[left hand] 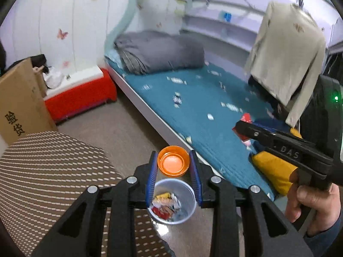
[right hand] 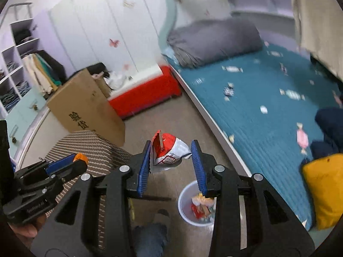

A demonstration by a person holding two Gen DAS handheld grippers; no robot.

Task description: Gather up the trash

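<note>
The left gripper (left hand: 173,160) is clamped on a shallow round orange plastic lid (left hand: 173,160), its blue pads pressed against the lid's sides. Directly below it on the beige floor stands a small translucent plastic trash bin (left hand: 172,201) holding crumpled red, yellow and white wrappers. The right gripper (right hand: 171,153) has a torn red-and-white snack wrapper (right hand: 169,150) between its blue pads (right hand: 143,167); the wrapper lies against the left pad, a gap shows at the right one, and whether it is pinched cannot be told. This wrapper hangs above the floor, beside and slightly beyond the bin.

Just beside the bin runs the white edge of a bed with a teal quilted cover (right hand: 257,98), strewn with small candy wrappers. A folded grey duvet (left hand: 158,51) lies at its far end, a yellow cushion (right hand: 325,190) at the near corner. On the bin's other side is a brown-and-white woven stool (left hand: 49,180), with a tall cardboard box (right hand: 85,105) and a red-and-white storage chest (left hand: 81,94) beyond it. A beige garment (left hand: 287,55) hangs over the bed.
</note>
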